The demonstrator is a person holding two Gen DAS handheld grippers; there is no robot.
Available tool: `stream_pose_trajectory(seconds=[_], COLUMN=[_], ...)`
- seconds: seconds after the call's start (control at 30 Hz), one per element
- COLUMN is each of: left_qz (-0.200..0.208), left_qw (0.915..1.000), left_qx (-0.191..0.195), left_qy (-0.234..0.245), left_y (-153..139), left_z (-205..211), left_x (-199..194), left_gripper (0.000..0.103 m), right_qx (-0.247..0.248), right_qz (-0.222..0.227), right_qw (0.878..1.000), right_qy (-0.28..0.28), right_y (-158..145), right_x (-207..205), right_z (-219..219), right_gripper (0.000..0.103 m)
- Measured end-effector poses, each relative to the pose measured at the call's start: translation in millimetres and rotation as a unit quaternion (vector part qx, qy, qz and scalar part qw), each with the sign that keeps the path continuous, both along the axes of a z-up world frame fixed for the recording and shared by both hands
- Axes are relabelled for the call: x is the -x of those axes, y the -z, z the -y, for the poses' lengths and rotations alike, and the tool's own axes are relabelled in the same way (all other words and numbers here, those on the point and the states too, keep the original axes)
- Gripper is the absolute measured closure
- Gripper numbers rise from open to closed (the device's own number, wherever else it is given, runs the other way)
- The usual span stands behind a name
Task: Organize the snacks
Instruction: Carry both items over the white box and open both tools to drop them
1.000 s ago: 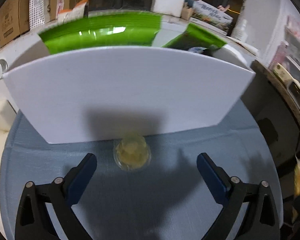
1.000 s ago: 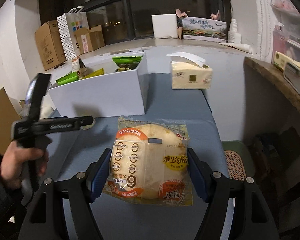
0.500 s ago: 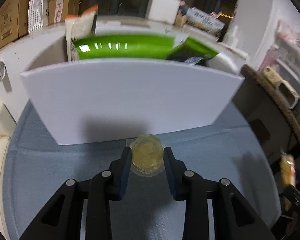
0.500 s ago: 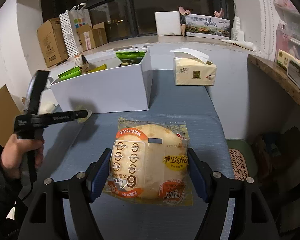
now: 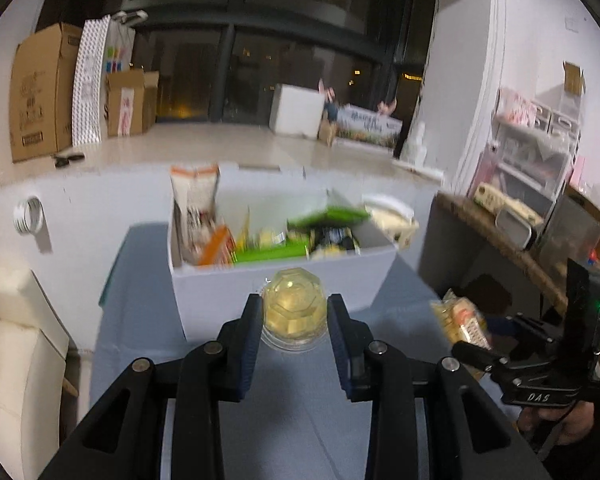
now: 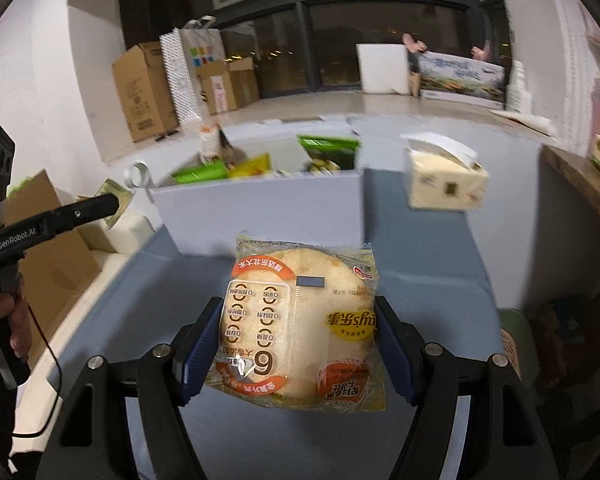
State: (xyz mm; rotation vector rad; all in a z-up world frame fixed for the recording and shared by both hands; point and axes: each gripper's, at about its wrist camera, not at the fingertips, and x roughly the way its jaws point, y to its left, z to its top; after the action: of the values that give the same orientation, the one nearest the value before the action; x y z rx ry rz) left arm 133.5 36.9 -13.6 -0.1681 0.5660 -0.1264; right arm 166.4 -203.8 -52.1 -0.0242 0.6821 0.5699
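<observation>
A clear cup of yellow jelly (image 5: pixel 294 320) hangs above the table, just short of the white snack box (image 5: pixel 220 292), with my left gripper (image 5: pixel 295 302) shut on its sides. The box holds several packets, green, orange and yellow. My right gripper (image 6: pixel 298 304) is shut on a round bread packet (image 6: pixel 300 340) with orange print, held over the blue-grey tablecloth (image 6: pixel 420 264) in front of the same box (image 6: pixel 260 216). Each gripper shows in the other's view: the left gripper (image 6: pixel 112 200) at the left, the right gripper (image 5: pixel 472 344) at the far right.
A tissue box (image 6: pixel 444 180) stands right of the snack box. Cardboard boxes (image 6: pixel 148 88) and a paper bag line the back ledge. A wooden shelf (image 5: pixel 500 232) runs along the right, and a white cushion (image 5: pixel 16 360) lies left of the table.
My left gripper closed on the jelly cup and lifted it off the table, so the box's inside now shows. The right gripper drifted slightly with the bread packet.
</observation>
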Motion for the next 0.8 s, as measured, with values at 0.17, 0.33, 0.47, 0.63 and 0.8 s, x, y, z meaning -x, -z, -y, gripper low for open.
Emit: stream_pose_trajectory(seconds=[0.17,0.33,0.47,0.63,0.8], left_qz=[0.02,0.021,-0.006,-0.046,-0.054], left_qw=[0.9998,0.9993,0.9996,0.9978,0.998], left_qx=[0.003,-0.031,-0.027,-0.041,-0.003], left_qy=[-0.002,-0.001,-0.005,-0.023,-0.035], left_y=[-28.3,-37.3,-24.9,-3.2,11.3], left_z=[-20.5,-22.6,-31.0,-38.3,-56.8], left_x=[-39.5,-99.2,-142.7,-161.4,-154.9], left_gripper=[0.066,0.066,0.066,0.019,0.0], right_qx=[-0.029,-0.052,-0.039,-0.035,-0.057], right_qz=[0.022,0.019,0.009,-0.05,-0.066], right_qw=[0.999,0.998,0.999,0.998,0.996], right_qy=[-0.012,-0.016,-0.018,-0.003,0.01], right_y=[-34.1,-57.7,-52.3,-34.1,-25.7], right_x=[-30.2,-90.9,-143.6,-187.6,-197.5], right_z=[-25.3,-54.3,-80.8,-94.7,-88.9], right_gripper=[0.026,0.026,0.026,0.022,0.0])
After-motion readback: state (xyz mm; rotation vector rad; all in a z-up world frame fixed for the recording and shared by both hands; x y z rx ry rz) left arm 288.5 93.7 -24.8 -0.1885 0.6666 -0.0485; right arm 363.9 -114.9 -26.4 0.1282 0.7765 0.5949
